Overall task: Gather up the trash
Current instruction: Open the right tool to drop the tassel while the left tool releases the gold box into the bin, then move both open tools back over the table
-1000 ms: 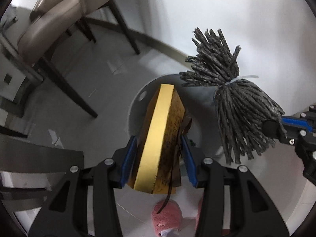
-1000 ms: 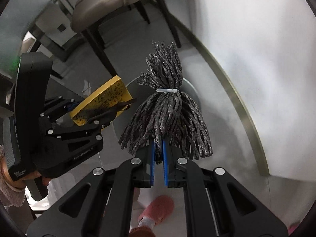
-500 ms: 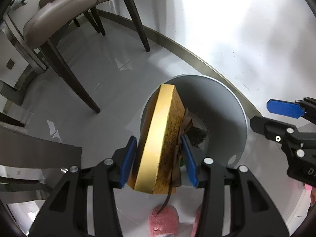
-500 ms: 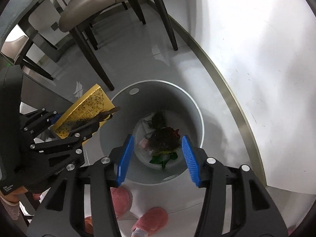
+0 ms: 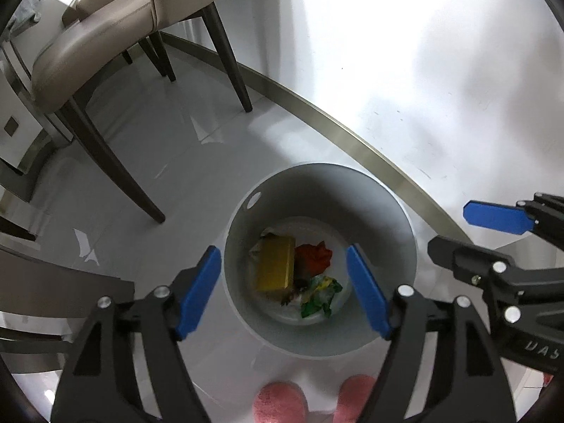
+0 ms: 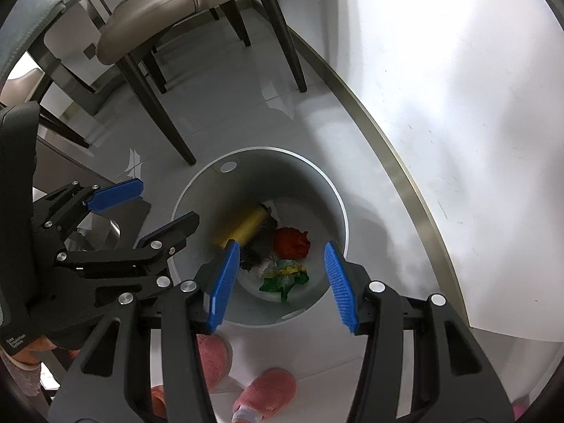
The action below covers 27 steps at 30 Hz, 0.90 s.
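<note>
Between our spread, empty left gripper [image 5: 283, 289] fingers the yellow sponge [image 5: 275, 268] now lies in the grey bin [image 5: 405, 211], released half a second ago. Our right gripper [image 6: 278, 282] gapes empty too; farther off, we judge both free for more trash

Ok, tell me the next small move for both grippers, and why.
Probably lift both away from the bin and turn to look for more trash. The left gripper and right gripper are open and hold nothing, and the yellow sponge lies at the bottom beside the red scrap and green wrapper. Nothing else to collect shows here.
</note>
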{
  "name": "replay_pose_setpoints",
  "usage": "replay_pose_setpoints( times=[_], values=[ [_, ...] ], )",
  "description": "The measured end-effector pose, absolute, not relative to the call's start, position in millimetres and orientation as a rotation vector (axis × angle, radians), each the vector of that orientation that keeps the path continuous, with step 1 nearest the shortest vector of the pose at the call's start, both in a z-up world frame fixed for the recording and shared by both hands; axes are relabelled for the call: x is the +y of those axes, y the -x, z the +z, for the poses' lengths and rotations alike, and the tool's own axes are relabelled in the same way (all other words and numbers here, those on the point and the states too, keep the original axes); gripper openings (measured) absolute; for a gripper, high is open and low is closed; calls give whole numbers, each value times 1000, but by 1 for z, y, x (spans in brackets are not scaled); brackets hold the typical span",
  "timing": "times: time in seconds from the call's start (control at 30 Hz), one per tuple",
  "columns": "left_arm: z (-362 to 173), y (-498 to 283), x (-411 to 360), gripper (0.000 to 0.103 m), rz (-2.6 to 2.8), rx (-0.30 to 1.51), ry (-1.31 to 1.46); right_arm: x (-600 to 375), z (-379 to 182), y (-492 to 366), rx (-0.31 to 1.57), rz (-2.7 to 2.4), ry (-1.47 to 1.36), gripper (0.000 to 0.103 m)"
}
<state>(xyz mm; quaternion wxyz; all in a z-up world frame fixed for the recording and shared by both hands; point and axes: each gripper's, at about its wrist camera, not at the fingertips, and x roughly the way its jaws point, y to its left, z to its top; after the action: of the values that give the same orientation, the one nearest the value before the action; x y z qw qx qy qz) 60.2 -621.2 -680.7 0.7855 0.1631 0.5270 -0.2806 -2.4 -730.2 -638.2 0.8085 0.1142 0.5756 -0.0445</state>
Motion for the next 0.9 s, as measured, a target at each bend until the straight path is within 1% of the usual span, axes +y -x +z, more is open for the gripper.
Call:
replay_pose_setpoints(
  times=[0.13, 0.27, 0.5, 0.67, 0.9],
  values=[
    [-674, -55, -617, 74, -595, 1142, -375, -730, -630, 2, 1231, -98, -240, 49],
    [-654, -47, -607, 74, -560, 1147, -376, -725, -614, 3, 1225, -97, -234, 49],
    [-589, -30, -583, 74, -496, 1143, -365, -713, -564, 12, 1219, -81, -228, 49],
    [-525, -14, -576, 74, -475, 1151, -356, -709, -504, 28, 1231, -70, -205, 49],
    [-418, 16, -577, 74, -499, 1130, -339, -715, -394, 61, 1179, -104, -160, 49]
  ],
)
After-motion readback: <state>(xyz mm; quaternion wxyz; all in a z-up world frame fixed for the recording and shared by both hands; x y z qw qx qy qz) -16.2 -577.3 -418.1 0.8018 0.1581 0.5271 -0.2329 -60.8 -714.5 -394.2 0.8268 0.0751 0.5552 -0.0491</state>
